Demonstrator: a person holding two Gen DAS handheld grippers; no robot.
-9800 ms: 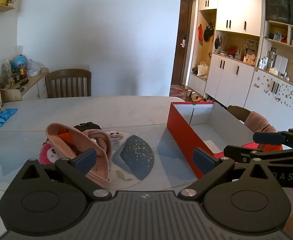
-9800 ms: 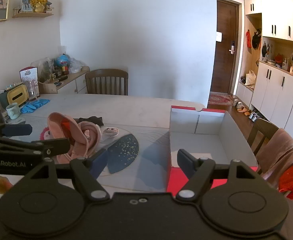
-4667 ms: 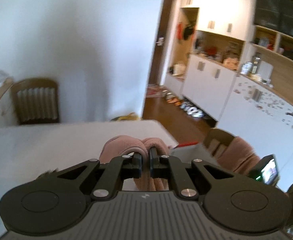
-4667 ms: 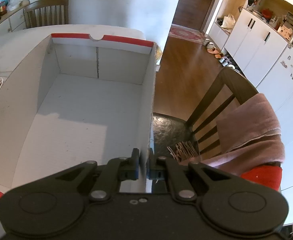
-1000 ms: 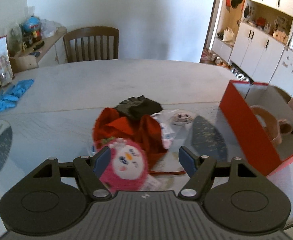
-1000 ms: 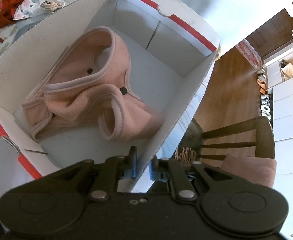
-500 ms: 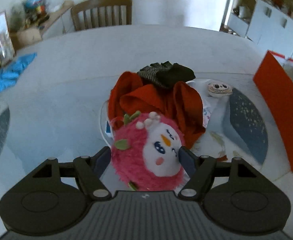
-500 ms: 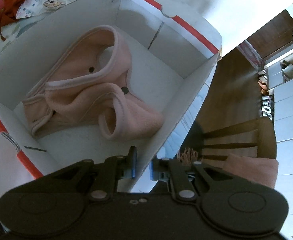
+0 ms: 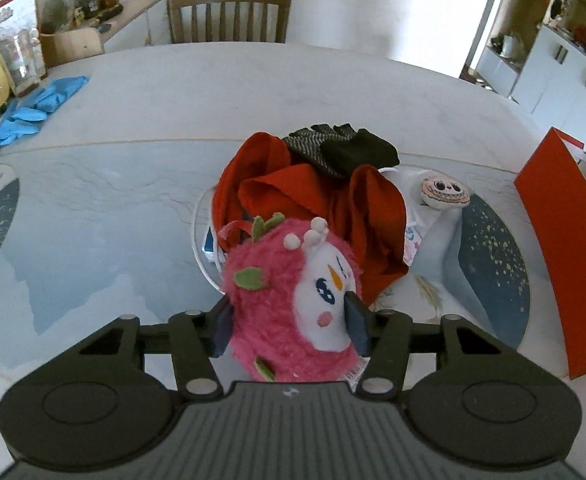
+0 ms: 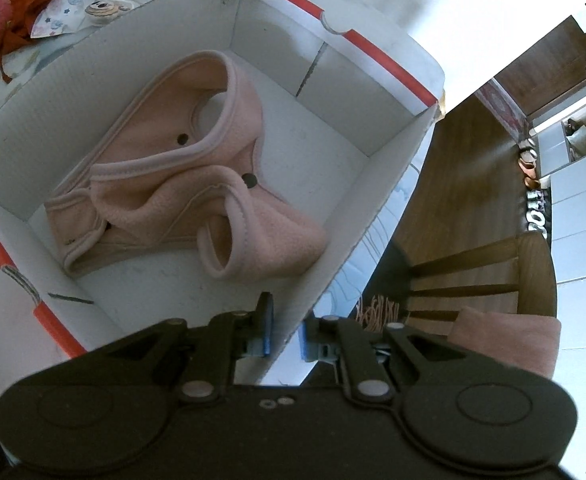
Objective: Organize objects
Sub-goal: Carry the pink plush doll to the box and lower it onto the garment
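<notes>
Left wrist view: the left tool (image 9: 289,326) has just been closing on the fluffy pink plush toy (image 9: 289,300) near the surface's (image 9: 93,200) front edge – pads touching both flanks; squeeze gently, lift straight up. Right tool (image 10: 285,334) clamps the white-and-red cardboard box's wall (image 10: 373,216) – keep it steady.

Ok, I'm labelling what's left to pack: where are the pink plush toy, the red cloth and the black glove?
pink plush toy (image 9: 269,300): left wrist view, its fuzzy pink body.
red cloth (image 9: 293,192): left wrist view, a middle fold.
black glove (image 9: 357,152): left wrist view, its dark upper part.
</notes>
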